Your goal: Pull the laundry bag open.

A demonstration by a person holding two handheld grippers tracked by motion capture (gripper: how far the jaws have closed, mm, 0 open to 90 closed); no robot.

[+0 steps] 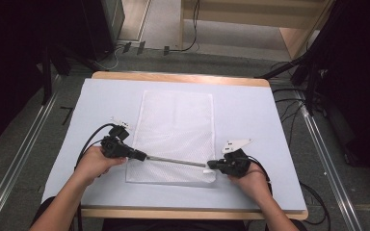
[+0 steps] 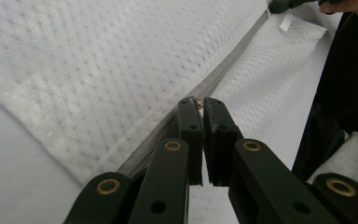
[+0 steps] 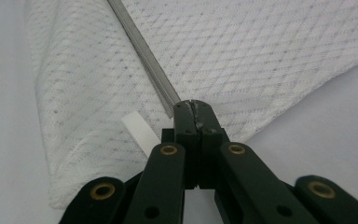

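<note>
The left gripper [image 1: 142, 156] sat at the left edge of the bag [image 1: 176, 130], near the bag's front end. Its jaws were pressed nearly together, pinching a small brass zip pull [image 2: 199, 103] at their tips. A hand [image 1: 94, 162] held this gripper from behind.

From its tips, the grey zip [image 1: 176, 160] ran straight across the bag to the other gripper. The white mesh bag lay flat on the pale blue table [image 1: 250, 115], and most of it stretched away past both grippers.

The right gripper [image 1: 212, 165] sat at the right end of the zip. Its jaws were shut tight, pinching the end of the zip. A small white tag [image 3: 137, 131] stuck out just beside its jaws. Another hand [image 1: 250, 180] held this gripper.
</note>
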